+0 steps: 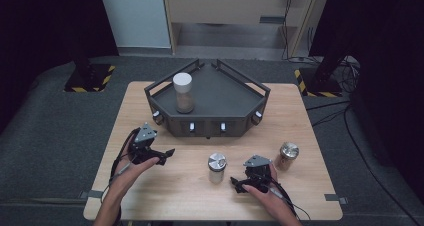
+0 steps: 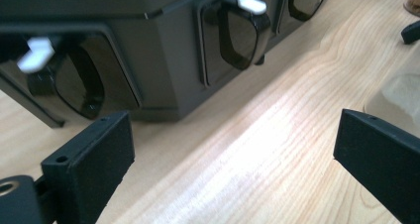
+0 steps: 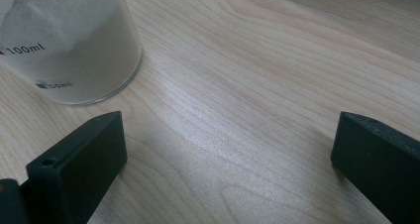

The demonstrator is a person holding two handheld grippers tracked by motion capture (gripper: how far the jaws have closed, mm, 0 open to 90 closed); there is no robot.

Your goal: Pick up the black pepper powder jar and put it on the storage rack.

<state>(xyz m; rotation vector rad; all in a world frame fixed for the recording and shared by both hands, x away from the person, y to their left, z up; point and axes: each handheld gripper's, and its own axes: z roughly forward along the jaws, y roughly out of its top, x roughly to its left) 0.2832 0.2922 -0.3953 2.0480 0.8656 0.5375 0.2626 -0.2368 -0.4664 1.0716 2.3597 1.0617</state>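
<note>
Table (image 1: 165, 186): pale wood, fine grain lines. Tray (image 1: 220, 103) on it: dark grey, white switch tabs (image 2: 250, 2) on its front. Jar (image 1: 216, 167) before the tray: silver lid, whitish powder.

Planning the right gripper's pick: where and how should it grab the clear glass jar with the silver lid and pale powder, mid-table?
Grip the clear glass jar with the silver lid on its straight cylindrical wall below the lid, coming in level from its right, where the right gripper waits with jaws open. The jar stands upright with bare wooden table around it, so probably nothing blocks a side approach.
</note>
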